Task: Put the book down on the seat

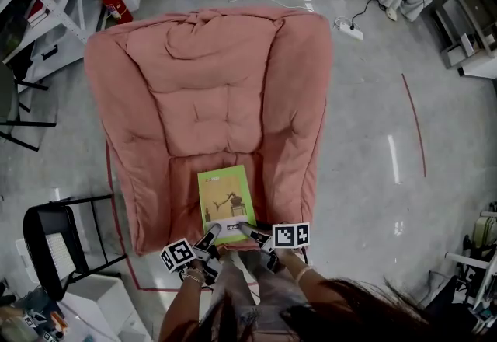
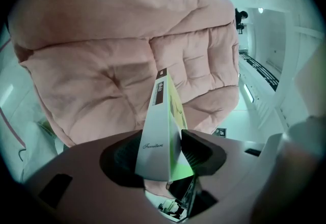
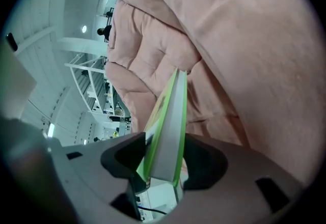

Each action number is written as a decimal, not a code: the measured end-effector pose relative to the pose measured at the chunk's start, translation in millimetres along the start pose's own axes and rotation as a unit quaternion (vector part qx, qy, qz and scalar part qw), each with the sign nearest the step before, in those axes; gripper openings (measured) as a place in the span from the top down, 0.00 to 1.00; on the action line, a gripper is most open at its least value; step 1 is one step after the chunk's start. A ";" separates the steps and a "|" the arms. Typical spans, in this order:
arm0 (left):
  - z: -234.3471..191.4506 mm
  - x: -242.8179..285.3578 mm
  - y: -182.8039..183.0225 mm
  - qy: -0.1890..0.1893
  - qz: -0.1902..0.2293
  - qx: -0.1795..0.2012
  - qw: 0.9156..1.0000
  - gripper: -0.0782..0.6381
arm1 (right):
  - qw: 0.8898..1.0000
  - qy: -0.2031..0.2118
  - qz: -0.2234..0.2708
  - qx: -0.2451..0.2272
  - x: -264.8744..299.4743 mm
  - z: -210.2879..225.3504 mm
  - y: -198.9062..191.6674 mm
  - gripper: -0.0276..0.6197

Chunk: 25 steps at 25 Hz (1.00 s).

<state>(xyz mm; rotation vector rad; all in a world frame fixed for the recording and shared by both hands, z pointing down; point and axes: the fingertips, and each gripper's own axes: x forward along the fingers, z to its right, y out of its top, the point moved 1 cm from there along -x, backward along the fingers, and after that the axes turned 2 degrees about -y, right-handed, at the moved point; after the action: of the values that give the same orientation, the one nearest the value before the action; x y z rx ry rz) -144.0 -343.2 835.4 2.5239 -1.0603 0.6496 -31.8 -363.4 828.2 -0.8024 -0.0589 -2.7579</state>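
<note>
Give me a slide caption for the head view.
Left gripper and right gripper hold a green book by its near edge over a pink cushioned chair.

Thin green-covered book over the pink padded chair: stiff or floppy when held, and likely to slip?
Probably fairly stiff: the green-covered book stays flat though the left gripper and right gripper clamp only its near edge. Likely light, as it looks thin edge-on. Its smooth cover might slip, but the soft pink padded chair should stop it sliding.

text: "Furniture" | on: book [image 2: 159, 139] spine | seen: left gripper view
</note>
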 end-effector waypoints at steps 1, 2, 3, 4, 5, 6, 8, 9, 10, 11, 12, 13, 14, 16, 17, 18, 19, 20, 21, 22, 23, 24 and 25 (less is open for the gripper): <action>-2.1 1.5 0.3 0.002 -0.002 -0.002 1.000 0.60 | 1.000 -0.002 -0.002 0.002 1.7 3.2 -0.4 0.61; -4.0 2.9 0.9 0.005 -0.004 -0.004 1.000 0.60 | 1.000 -0.003 -0.004 0.004 3.5 5.7 -0.4 0.61; -6.0 4.1 1.9 0.007 -0.005 -0.007 1.000 0.60 | 1.000 -0.005 -0.006 0.005 5.5 7.5 -0.1 0.61; -8.2 5.0 3.2 0.009 -0.006 -0.009 1.000 0.60 | 1.000 -0.006 -0.007 0.006 7.8 8.7 0.5 0.61; -10.1 6.2 4.9 0.010 -0.006 -0.012 1.000 0.60 | 1.000 -0.008 -0.008 0.006 10.2 9.6 1.4 0.61; -11.8 7.6 6.7 0.010 -0.006 -0.014 1.000 0.60 | 1.000 -0.010 -0.008 0.005 12.6 10.6 2.5 0.61; -15.3 10.3 10.3 0.013 -0.005 -0.020 1.000 0.60 | 1.000 -0.014 -0.010 0.006 16.7 12.7 5.0 0.60; -17.1 11.5 12.0 0.017 -0.005 -0.023 1.000 0.60 | 1.000 -0.015 -0.010 0.007 18.7 13.6 6.6 0.60; -18.9 13.1 14.0 0.020 -0.006 -0.028 0.999 0.60 | 1.000 -0.016 -0.009 0.008 20.7 14.4 8.8 0.60; -20.5 15.1 16.1 0.023 -0.009 -0.033 0.999 0.60 | 1.000 -0.018 -0.008 0.009 22.8 15.2 11.5 0.60; -22.1 17.2 18.1 0.025 -0.013 -0.038 0.999 0.60 | 1.000 -0.020 -0.006 0.011 24.8 16.0 13.9 0.60; -23.8 19.1 19.5 0.028 -0.017 -0.042 0.999 0.59 | 1.000 -0.022 -0.005 0.012 26.3 17.0 15.5 0.60; -25.3 20.6 20.1 0.032 -0.022 -0.044 0.998 0.59 | 1.000 -0.024 -0.005 0.014 27.5 18.2 16.2 0.59; -27.4 22.7 20.7 0.040 -0.031 -0.046 0.998 0.58 | 0.999 -0.026 -0.006 0.022 29.3 20.3 16.4 0.59; -28.2 23.3 20.9 0.044 -0.035 -0.046 0.997 0.58 | 0.999 -0.026 -0.008 0.027 30.2 21.3 16.1 0.59; -29.3 23.7 21.0 0.049 -0.038 -0.045 0.997 0.57 | 0.999 -0.027 -0.011 0.031 31.1 22.2 15.5 0.59; -30.7 23.9 21.0 0.055 -0.041 -0.043 0.997 0.57 | 0.999 -0.028 -0.016 0.035 32.1 23.3 14.5 0.59; -32.3 23.8 20.8 0.062 -0.044 -0.039 0.996 0.56 | 0.999 -0.030 -0.022 0.037 33.0 24.6 13.1 0.59; -34.1 23.5 20.5 0.070 -0.047 -0.036 0.996 0.55 | 0.998 -0.033 -0.028 0.038 33.7 25.9 11.5 0.59; -35.8 23.1 19.8 0.077 -0.050 -0.033 0.995 0.54 | 0.998 -0.036 -0.033 0.038 34.1 27.3 10.0 0.59; -37.7 22.6 18.8 0.084 -0.053 -0.029 0.995 0.53 | 0.998 -0.038 -0.037 0.038 34.3 28.9 8.3 0.59; -39.9 22.1 17.6 0.091 -0.057 -0.026 0.994 0.52 | 0.998 -0.041 -0.041 0.037 34.2 30.4 6.6 0.59; -42.0 21.6 16.5 0.099 -0.061 -0.022 0.993 0.51 | 0.997 -0.045 -0.045 0.035 34.2 31.5 5.1 0.59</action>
<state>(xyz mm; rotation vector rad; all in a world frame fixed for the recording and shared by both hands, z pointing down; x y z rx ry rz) -154.6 -347.6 884.1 2.4055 -0.8366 0.8128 -41.8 -373.1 872.9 -0.9256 -0.2125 -2.7850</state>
